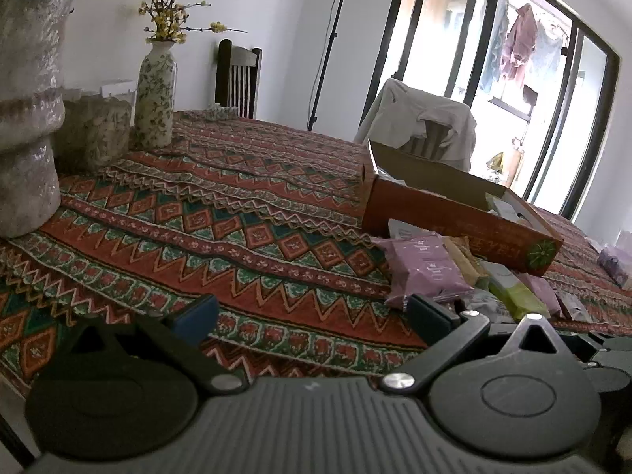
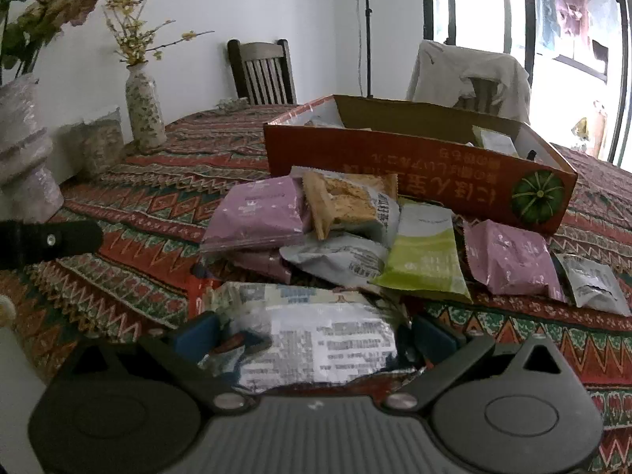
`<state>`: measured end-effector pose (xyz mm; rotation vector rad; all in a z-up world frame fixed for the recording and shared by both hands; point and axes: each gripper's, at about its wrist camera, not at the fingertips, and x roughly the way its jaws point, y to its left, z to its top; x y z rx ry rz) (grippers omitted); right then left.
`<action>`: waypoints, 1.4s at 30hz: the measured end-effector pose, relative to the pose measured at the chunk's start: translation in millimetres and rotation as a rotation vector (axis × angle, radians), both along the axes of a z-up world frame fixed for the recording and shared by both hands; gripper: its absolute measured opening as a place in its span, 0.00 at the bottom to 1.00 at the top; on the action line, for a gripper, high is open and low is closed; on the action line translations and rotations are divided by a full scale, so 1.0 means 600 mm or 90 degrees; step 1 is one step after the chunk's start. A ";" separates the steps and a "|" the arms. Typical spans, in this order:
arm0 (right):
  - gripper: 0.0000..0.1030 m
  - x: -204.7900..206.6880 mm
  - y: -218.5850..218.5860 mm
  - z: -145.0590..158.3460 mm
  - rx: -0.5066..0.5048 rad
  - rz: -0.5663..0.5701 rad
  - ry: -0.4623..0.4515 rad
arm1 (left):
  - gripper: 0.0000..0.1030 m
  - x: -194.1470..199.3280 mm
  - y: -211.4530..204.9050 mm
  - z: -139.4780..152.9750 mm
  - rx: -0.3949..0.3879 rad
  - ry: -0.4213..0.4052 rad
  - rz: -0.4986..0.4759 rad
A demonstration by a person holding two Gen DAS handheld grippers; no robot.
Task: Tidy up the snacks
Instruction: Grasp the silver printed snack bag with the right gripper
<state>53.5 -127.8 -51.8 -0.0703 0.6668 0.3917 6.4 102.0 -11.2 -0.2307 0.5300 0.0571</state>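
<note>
In the right wrist view, a heap of snack packets lies in front of an open orange cardboard box [image 2: 418,173] with a pumpkin picture. The heap holds a purple packet [image 2: 256,213], a tan biscuit packet [image 2: 343,201], a green packet [image 2: 424,256] and a second purple packet [image 2: 509,260]. A crumpled silver foil packet [image 2: 316,335] lies between the wide-spread fingers of my right gripper [image 2: 316,333]. My left gripper [image 1: 312,316] is open and empty over the tablecloth, left of the purple packet [image 1: 424,272] and the box [image 1: 458,217].
A patterned tablecloth [image 1: 197,213] covers the table. Two vases [image 1: 156,94] [image 1: 23,118] and a clear bag [image 1: 94,130] stand at the far left. A wooden chair [image 2: 262,71] and a cloth-draped chair [image 2: 470,75] stand behind the table. Part of the other gripper [image 2: 51,241] shows at the left edge.
</note>
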 end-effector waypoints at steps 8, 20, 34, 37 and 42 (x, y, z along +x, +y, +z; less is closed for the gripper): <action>1.00 -0.006 -0.003 -0.017 0.006 0.020 -0.040 | 1.00 0.002 -0.006 -0.006 -0.003 0.008 -0.004; 0.96 -0.040 -0.012 -0.019 0.018 0.058 -0.083 | 1.00 0.000 -0.009 -0.003 0.003 0.014 0.007; 0.67 -0.069 -0.023 0.002 0.032 0.080 -0.136 | 1.00 0.001 -0.020 0.004 0.014 0.014 0.010; 0.84 -0.067 -0.024 0.002 0.027 0.075 -0.133 | 1.00 0.000 -0.021 0.004 0.015 0.014 0.010; 1.00 -0.074 -0.046 0.015 0.055 0.108 -0.114 | 1.00 -0.002 -0.016 0.005 0.014 0.013 0.014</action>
